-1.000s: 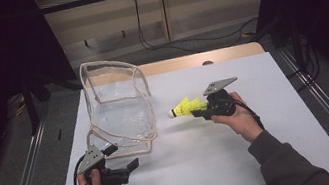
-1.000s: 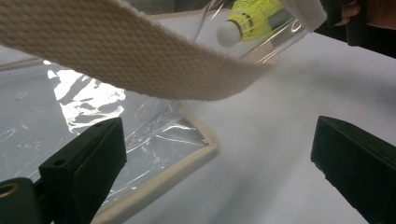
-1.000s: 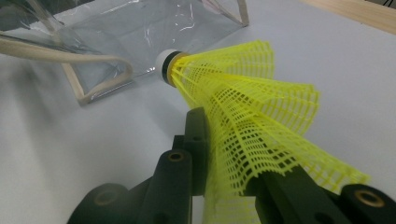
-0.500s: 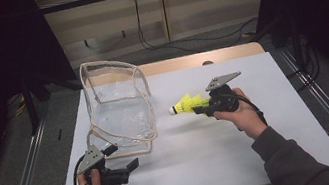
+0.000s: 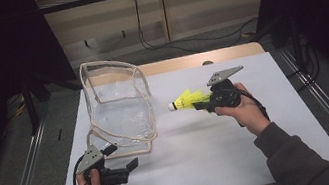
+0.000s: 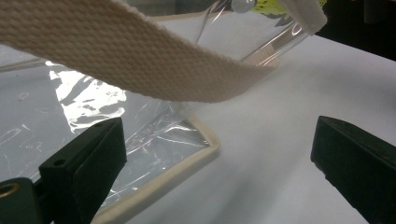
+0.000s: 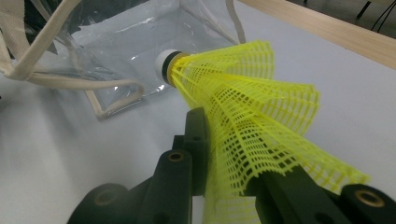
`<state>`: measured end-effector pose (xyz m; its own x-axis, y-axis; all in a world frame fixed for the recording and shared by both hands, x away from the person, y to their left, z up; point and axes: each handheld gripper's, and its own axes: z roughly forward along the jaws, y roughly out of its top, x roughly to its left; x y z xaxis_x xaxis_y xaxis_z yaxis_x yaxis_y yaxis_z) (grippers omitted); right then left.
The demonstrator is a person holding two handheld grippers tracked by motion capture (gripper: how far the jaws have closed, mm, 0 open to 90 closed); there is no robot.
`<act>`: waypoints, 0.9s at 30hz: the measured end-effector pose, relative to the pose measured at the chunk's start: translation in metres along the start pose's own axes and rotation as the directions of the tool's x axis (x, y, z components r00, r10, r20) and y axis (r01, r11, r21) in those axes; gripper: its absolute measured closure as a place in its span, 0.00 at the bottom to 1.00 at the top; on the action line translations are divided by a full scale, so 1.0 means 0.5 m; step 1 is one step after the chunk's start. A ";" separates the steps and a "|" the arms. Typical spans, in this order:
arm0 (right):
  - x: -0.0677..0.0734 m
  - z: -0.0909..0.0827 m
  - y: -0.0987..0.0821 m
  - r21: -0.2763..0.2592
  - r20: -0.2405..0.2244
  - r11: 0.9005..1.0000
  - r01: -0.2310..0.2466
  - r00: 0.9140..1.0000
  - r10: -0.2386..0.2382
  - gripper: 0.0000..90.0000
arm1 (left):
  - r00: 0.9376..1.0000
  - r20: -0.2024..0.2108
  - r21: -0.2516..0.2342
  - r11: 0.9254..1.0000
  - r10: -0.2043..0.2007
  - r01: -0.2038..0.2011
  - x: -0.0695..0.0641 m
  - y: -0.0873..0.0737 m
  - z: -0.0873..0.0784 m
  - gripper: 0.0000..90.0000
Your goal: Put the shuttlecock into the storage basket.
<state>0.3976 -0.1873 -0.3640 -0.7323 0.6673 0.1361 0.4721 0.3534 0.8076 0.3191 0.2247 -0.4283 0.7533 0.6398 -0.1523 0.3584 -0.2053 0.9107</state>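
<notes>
The step in hand looks like carrying a yellow plastic-mesh shuttlecock with a white cork tip (image 5: 185, 101) toward the clear plastic bag with cream fabric trim and straps (image 5: 117, 108), to drop it inside. The shuttlecock sits just right of centre in the high view, held above the white counter (image 5: 204, 162), its tip pointing left at the bag. The right gripper (image 5: 203, 101) is clamped on the mesh skirt; in the right gripper view the black jaws pinch the yellow netting (image 7: 252, 121) from both sides, crumpling it slightly.

The left gripper (image 5: 133, 164) rests at the lower left of the high view, near the bag's front edge, with its jaws spread wide and nothing between them. In the left gripper view a cream strap (image 6: 140, 60) hangs across the top of the frame, untouched.

The bag stands left of centre with its mouth upward and one side sagging; it appears to hold nothing.

Next, the shuttlecock probably needs lifting over the bag's rim and lowering tip first into the mouth. The left gripper might have to hold a strap or the rim to keep the opening wide.
</notes>
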 end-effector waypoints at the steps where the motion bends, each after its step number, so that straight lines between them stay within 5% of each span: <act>1: 0.000 -0.002 0.003 0.000 0.001 1.000 0.003 1.000 -0.003 0.89 | 1.000 0.000 -0.001 1.000 0.000 0.000 0.000 0.000 0.000 0.04; 27: 0.011 -0.033 0.071 -0.002 -0.001 0.999 0.036 0.999 -0.036 0.89 | 1.000 -0.003 -0.008 1.000 -0.005 0.005 0.002 0.000 -0.001 0.04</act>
<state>0.4025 -0.1819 -0.3254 -0.7494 0.6533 0.1076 0.4444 0.3759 0.8131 0.3196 0.2255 -0.4285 0.7501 0.6427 -0.1557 0.3575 -0.1961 0.9131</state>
